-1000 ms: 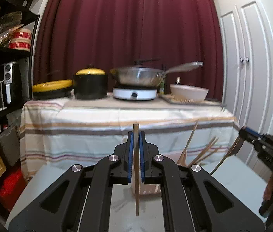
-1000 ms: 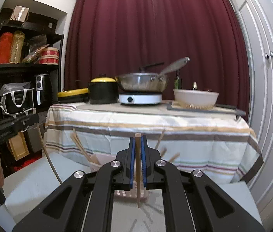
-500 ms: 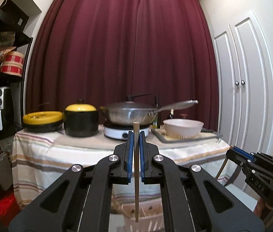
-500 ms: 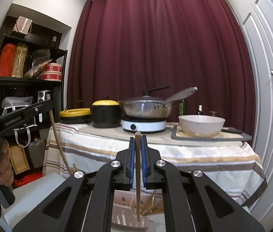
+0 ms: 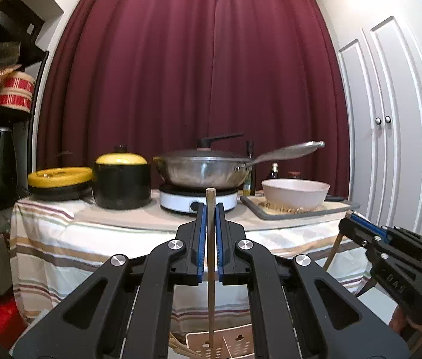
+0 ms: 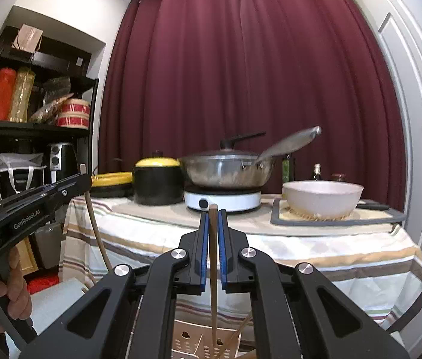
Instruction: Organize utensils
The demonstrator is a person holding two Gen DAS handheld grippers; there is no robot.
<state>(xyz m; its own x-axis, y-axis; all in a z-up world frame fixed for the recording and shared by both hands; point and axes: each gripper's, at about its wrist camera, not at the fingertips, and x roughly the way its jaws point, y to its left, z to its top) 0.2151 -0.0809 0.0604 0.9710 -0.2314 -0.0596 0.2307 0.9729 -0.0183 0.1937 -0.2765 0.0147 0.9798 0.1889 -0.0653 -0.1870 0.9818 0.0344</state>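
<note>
Wooden chopstick [image 5: 211, 257] upright, clamped in left tongs [image 5: 209, 206]; right tongs [image 6: 213, 211] clamp another chopstick [image 6: 213, 269].

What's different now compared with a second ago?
Both grippers rose: the perforated utensil basket sank to the bottom edge and the cooking table dropped in view. Unchanged: the left gripper still clamps its upright chopstick, the right gripper its own.
</note>
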